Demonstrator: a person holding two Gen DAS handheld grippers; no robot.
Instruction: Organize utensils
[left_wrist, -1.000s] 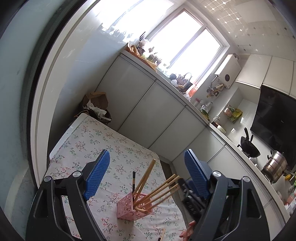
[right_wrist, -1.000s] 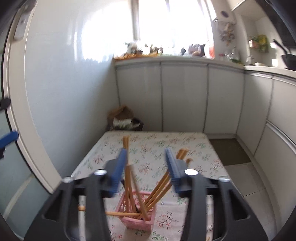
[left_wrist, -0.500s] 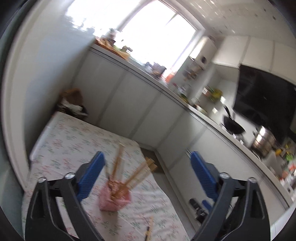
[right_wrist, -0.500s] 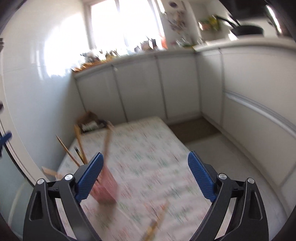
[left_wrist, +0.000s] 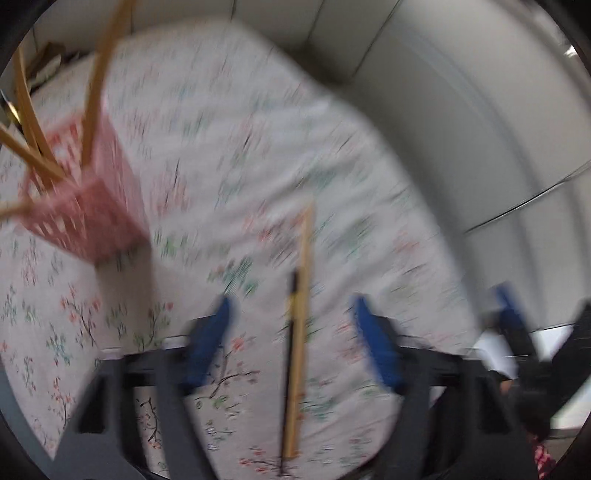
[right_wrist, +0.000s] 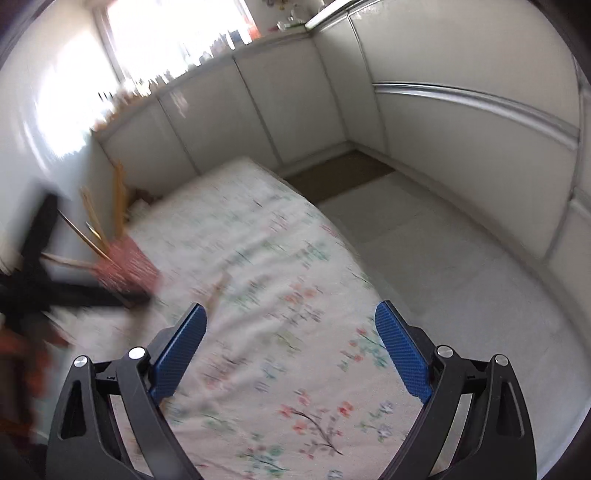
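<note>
The left gripper (left_wrist: 291, 325), jaws apart and just closing, straddles two loose chopsticks (left_wrist: 299, 332) on the floral desk (left_wrist: 258, 147) near the pink basket (left_wrist: 81, 206); pinching only one would scatter the other.

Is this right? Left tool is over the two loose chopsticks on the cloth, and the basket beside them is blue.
Not quite: the basket is pink, not blue, as the left wrist view shows. The rest stands: the left tool is over the two loose chopsticks lying on the cloth, its jaws having just been closing, not yet on them.
</note>
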